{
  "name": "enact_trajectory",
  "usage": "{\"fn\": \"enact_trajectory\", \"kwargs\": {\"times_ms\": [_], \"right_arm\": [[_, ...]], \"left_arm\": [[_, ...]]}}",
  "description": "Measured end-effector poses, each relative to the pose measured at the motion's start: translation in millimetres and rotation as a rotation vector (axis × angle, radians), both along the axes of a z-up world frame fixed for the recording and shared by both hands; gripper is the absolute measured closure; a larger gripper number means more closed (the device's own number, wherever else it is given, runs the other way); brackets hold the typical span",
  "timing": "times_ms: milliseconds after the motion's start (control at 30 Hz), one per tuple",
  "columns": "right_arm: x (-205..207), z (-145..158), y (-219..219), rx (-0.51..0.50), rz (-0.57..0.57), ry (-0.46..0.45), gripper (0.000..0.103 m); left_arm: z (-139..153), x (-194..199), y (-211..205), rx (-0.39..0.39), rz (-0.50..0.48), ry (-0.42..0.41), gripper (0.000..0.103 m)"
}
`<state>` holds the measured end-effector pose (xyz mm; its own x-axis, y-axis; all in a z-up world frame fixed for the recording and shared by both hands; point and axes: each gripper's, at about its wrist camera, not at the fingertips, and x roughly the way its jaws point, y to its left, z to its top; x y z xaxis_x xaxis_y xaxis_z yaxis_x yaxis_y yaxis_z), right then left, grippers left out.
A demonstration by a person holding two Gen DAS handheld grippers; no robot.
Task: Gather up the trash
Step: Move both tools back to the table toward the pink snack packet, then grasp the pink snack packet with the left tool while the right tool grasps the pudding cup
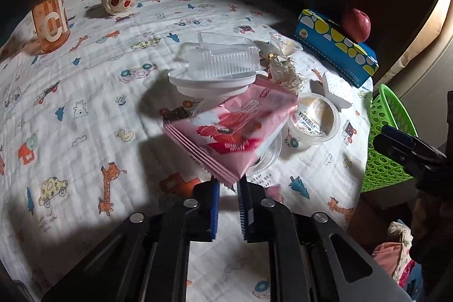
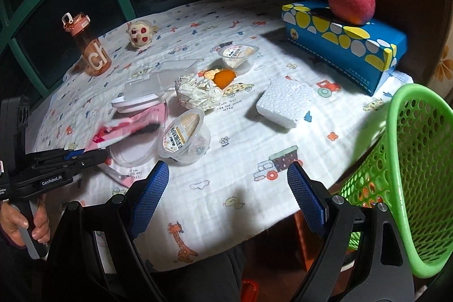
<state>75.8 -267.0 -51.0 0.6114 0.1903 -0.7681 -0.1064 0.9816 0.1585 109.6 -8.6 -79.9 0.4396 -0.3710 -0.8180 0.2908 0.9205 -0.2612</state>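
My left gripper (image 1: 228, 188) is shut on the serrated corner of a pink snack wrapper (image 1: 226, 132), which hangs tilted above the tablecloth. Behind the wrapper lie stacked clear plastic containers (image 1: 223, 61), crumpled paper (image 1: 286, 72) and a pudding cup (image 1: 314, 117). In the right wrist view my right gripper (image 2: 228, 171) stands open over bare cloth with nothing between its fingers. The pudding cup (image 2: 184, 137) lies just beyond its left finger. A white foam block (image 2: 286, 100) and orange peel (image 2: 223, 76) lie further back. A green mesh basket (image 2: 410, 160) hangs off the table's right edge.
An orange water bottle (image 2: 90, 47) and a plush toy (image 2: 140, 35) stand at the far left. A blue tissue box (image 2: 345, 44) with a red apple (image 2: 352, 0) on it sits at the far right. The table's front edge (image 2: 226, 253) is close below my right gripper.
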Motion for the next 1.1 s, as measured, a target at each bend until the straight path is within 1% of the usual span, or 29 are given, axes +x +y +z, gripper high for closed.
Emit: {"fn": "enact_trajectory", "kwargs": {"times_ms": [267,500,567,600,667,767,800,833,900,967,1000,1033,1100], "right_arm": [[19,-13,22,-0.003,0.051,0.021,0.018],[42,-29,41,-0.039,0.081,0.047,0.018],[47,-33,45,-0.048,0.087,0.056,0.018],[50,-35,47,-0.057,0.089,0.059,0.019],[54,-39,51,-0.083,0.092,0.061,0.025],[58,-43,53,-0.089,0.105,0.071,0.031],[59,-44,53,-0.091,0.108,0.073,0.034],[59,-44,53,-0.083,0.113,0.078,0.037],[57,-43,53,-0.079,0.123,0.080,0.039],[56,-42,53,-0.089,0.129,0.078,0.039],[55,-41,52,-0.086,0.131,0.078,0.039],[54,-40,51,-0.082,0.132,0.080,0.039],[52,-37,49,-0.072,0.136,0.083,0.039]], "left_arm": [[14,-13,13,-0.017,0.021,-0.019,0.100],[28,-21,26,-0.025,0.046,-0.042,0.101],[28,-21,28,-0.025,0.050,-0.031,0.101],[28,-21,29,-0.028,0.052,-0.027,0.101],[29,-20,30,-0.034,0.045,-0.030,0.101],[29,-18,29,-0.031,0.025,-0.028,0.099],[29,-16,27,-0.020,0.008,-0.031,0.094],[30,-15,25,-0.011,-0.010,-0.029,0.076],[32,-13,23,0.021,-0.030,-0.054,0.048],[35,-8,18,0.050,-0.079,-0.074,0.044],[36,-5,16,0.056,-0.111,-0.077,0.035],[36,-1,16,0.064,-0.139,-0.082,0.020],[37,9,13,0.100,-0.177,-0.103,0.015]]}}
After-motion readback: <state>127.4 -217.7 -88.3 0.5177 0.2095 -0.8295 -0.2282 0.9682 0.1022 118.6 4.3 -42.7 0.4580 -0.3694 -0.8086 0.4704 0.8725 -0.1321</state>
